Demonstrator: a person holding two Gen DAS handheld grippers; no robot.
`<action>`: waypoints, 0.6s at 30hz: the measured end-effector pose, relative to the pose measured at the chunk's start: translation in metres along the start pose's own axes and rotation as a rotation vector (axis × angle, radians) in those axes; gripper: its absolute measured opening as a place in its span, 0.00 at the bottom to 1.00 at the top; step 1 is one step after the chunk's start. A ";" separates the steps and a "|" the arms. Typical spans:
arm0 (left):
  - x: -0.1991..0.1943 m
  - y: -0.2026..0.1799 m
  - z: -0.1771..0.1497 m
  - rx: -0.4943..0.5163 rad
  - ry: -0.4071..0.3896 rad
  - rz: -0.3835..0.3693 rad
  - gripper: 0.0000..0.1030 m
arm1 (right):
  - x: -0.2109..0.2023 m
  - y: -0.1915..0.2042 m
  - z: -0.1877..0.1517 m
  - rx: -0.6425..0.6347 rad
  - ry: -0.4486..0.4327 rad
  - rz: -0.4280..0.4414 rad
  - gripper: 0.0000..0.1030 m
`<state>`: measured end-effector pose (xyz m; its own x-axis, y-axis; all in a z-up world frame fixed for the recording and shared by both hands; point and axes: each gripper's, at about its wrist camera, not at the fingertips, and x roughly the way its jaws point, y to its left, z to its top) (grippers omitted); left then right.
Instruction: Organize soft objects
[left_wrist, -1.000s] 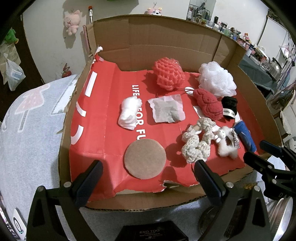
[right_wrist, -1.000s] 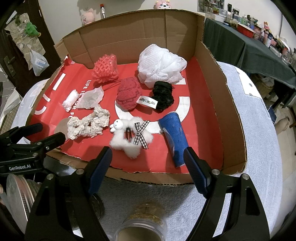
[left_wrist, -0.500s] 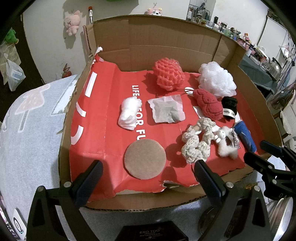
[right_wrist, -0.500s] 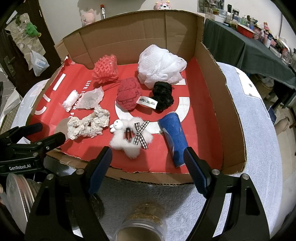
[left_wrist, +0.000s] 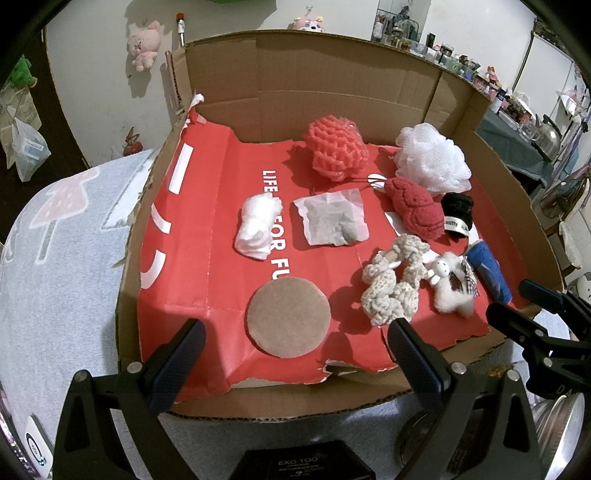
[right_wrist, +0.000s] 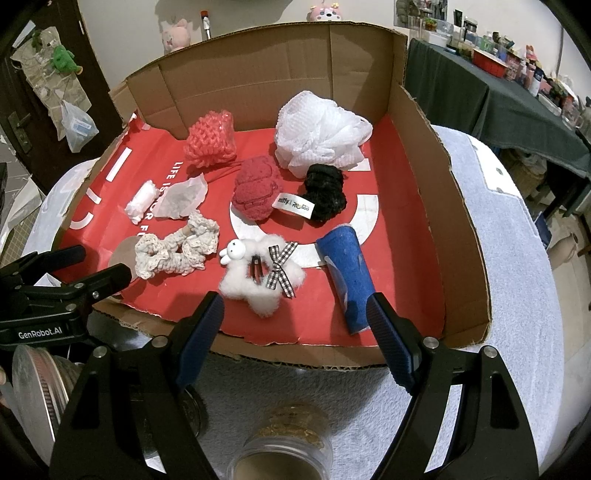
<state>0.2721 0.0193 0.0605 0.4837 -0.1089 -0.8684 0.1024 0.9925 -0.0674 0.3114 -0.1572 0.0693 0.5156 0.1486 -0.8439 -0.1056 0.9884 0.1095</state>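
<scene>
**A:** Left wrist view first. What's in the box?

**B:** The cardboard box (left_wrist: 369, 107) has a red liner, and the soft things are spread across it: a coral mesh puff (left_wrist: 336, 147), a white bath pouf (left_wrist: 432, 158), a cotton wad (left_wrist: 256, 225), a crumpled paper sachet (left_wrist: 332, 218), a red knitted pad (left_wrist: 415, 208), a cream crochet scrunchie (left_wrist: 391, 284) and a round brown pad (left_wrist: 288, 317). The left tool (left_wrist: 291, 347) hangs at the near edge, fingers wide apart, holding nothing.

**A:** And the right wrist view?

**B:** It adds a black scrunchie (right_wrist: 325, 192) touching the white pouf, a fluffy star clip (right_wrist: 264, 275) and a blue felt roll (right_wrist: 349, 277). The right tool (right_wrist: 293, 328) is also spread and empty, at the box's near rim.

**A:** How far along is it?

**B:** Hard to judge. Everything soft already lies inside the box, loosely spaced. That fits a finished gathering, or a pile awaiting sorting.

**A:** Surroundings?

**B:** The box sits on a worktop under a pale towel-like cover (right_wrist: 517, 258). There are plush toys on the wall behind, a cluttered dark-clothed table to the right, and jars close under the tools.
</scene>
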 end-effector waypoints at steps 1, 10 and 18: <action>0.000 0.000 0.000 0.000 0.000 0.000 0.98 | 0.000 0.000 0.000 0.000 0.000 0.000 0.77; 0.000 0.000 0.000 0.000 -0.001 -0.005 0.98 | -0.001 0.000 0.002 -0.001 -0.002 0.000 0.77; 0.000 0.000 0.000 0.000 -0.001 -0.006 0.98 | -0.001 0.000 0.002 -0.002 -0.005 -0.001 0.77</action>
<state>0.2716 0.0194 0.0607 0.4844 -0.1147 -0.8673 0.1048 0.9918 -0.0727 0.3125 -0.1574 0.0715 0.5199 0.1478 -0.8413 -0.1069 0.9884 0.1076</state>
